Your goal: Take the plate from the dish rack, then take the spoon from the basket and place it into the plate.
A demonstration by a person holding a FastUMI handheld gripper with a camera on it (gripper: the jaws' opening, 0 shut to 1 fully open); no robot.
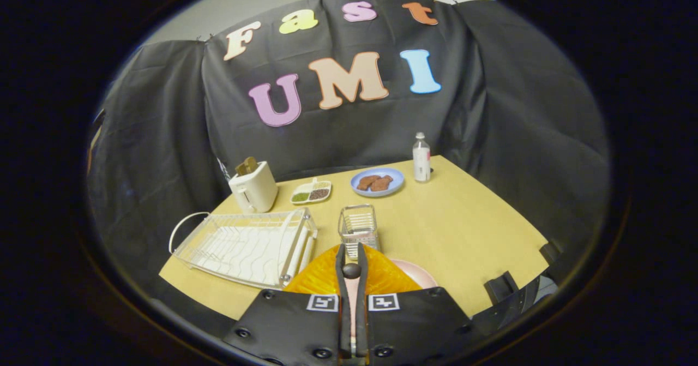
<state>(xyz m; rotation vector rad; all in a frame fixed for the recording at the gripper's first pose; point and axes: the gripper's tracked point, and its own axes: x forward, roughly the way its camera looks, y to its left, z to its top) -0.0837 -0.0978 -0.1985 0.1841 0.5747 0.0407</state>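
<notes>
My gripper [351,250] hangs just above an orange ribbed plate [322,280] on the wooden table. Its fingers are closed on a slim spoon [351,271]. The spoon's dark rounded end shows between them, and a pale stretch runs back along the gap. A pink plate [419,274] peeks out beside the orange one, to the right of the fingers. Just beyond the fingertips stands the small wire basket [358,225]. The white dish rack [245,246] lies to the left of the fingers with no dishes showing in it.
At the back of the table [463,229] stand a cream toaster [253,189] with bread in it, a small divided dish [311,192], a blue plate [377,182] with brown pieces and a clear bottle [421,157]. Black brackets [501,287] sit at the near right edge.
</notes>
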